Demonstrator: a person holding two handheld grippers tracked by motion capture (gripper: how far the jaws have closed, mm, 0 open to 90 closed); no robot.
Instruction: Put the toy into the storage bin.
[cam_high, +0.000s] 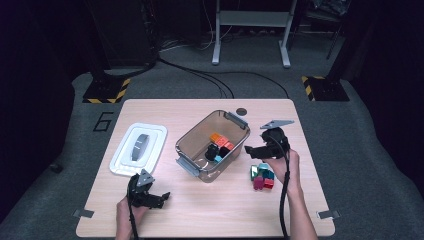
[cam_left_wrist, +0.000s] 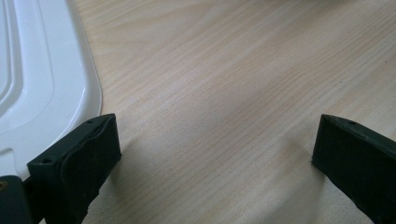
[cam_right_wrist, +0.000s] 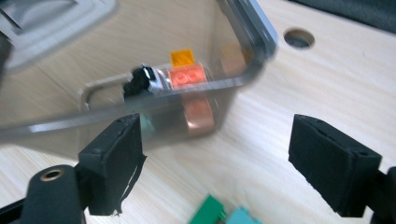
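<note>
Blocks of small coloured plastic (cam_high: 262, 176) lie in a cluster on the pale wooden surface (cam_high: 225, 210), just beside the clear smoky plastic bin (cam_high: 200, 137) that already holds several, seemingly being loaded one at a time. The right gripper (cam_high: 248, 149) hangs between bin and cluster, jaws wide and empty. The left gripper (cam_high: 164, 196) rests idle, jaws wide, near the white rectangular lid (cam_high: 150, 140), set aside to keep the bin open.

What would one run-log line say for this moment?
right gripper: open, empty, beside clear plastic bin | left gripper: open, idle near white lid | coloured toy bricks: loose on wooden table
</note>
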